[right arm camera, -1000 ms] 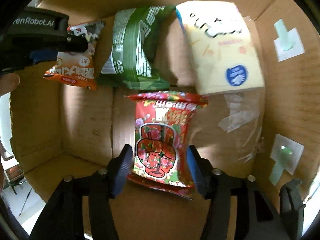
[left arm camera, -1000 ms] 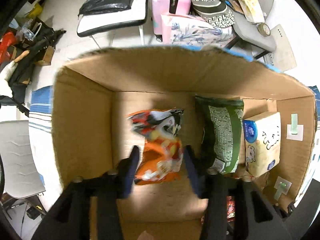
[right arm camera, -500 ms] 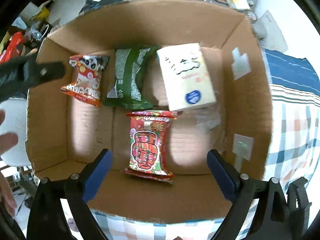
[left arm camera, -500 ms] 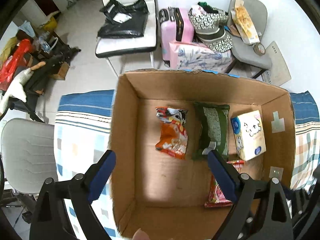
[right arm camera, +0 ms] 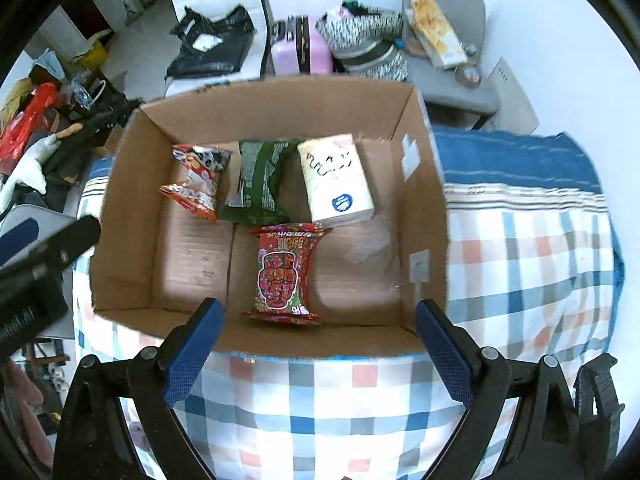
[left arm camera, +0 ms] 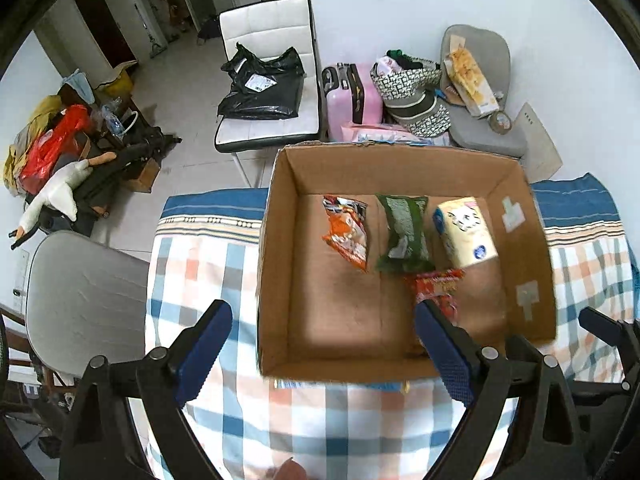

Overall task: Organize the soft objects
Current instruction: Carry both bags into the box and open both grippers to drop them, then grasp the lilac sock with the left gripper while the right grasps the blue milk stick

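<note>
Both sets of tongs are spread wide and holding nothing. The left gripper (left arm camera: 322,344) hangs above the near edge of the box (left arm camera: 280,272), its left finger over the checked cloth (left arm camera: 192,264) and its right finger over the box's near right corner. The right gripper (right arm camera: 318,340) sits over the near wall of the box (right arm camera: 132,184) too, one blue pad at each end of that wall. In the right view the left tongs show up as a dark blurry bar off to the left, outside the box.

Just ahead of the right tongs, pretty much centred between the fingers, the red pack (right arm camera: 283,274) lies flat on the box floor. In the left view the red pack (left arm camera: 434,288) is half hidden behind the right finger.

Further in, three things sit in a row along the far wall. The orange pack (right arm camera: 196,184) is on the left, ahead of the left finger. The green pack (right arm camera: 262,182) is in the middle, its near end touching the top of the red one. The tissue pack (right arm camera: 336,180) is on the right, snug against the green. The left view has the same row: orange pack (left arm camera: 347,232), green pack (left arm camera: 404,232), tissue pack (left arm camera: 464,232).

Beyond the box there's a white chair (left arm camera: 268,80) with a black bag (left arm camera: 264,88) on it, a pink suitcase (left arm camera: 354,96) and a grey chair (left arm camera: 480,92) piled with stuff.
</note>
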Action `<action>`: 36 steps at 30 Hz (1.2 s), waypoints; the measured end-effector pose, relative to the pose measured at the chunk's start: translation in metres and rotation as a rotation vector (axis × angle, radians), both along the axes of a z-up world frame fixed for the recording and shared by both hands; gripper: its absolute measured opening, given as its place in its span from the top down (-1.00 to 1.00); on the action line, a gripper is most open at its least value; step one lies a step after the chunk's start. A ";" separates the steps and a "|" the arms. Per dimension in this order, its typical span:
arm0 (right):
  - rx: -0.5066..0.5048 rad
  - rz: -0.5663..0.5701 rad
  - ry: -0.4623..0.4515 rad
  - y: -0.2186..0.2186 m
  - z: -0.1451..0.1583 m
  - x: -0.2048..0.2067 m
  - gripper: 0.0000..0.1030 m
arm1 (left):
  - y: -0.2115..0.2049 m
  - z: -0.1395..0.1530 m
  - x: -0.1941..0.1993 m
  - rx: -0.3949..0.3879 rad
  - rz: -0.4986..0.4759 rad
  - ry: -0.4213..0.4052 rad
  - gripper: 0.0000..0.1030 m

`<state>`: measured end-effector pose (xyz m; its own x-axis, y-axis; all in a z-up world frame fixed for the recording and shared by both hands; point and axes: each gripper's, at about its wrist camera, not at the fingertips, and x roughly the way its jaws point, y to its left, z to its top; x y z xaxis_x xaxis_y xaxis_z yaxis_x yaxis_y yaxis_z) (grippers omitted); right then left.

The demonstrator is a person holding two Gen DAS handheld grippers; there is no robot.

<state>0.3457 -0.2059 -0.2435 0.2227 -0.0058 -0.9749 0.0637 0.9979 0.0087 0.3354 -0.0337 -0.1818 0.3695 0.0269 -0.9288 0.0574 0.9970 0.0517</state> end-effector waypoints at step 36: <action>0.324 0.129 0.159 0.057 -0.122 -0.086 -0.78 | 0.097 -0.201 -0.199 -0.345 0.637 0.456 0.03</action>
<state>0.2594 -0.1493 -0.3653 0.0469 0.3267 -0.9439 -0.0365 0.9449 0.3253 0.1365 0.0629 -0.3829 -0.0314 -0.2091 -0.9774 -0.5777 0.8018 -0.1529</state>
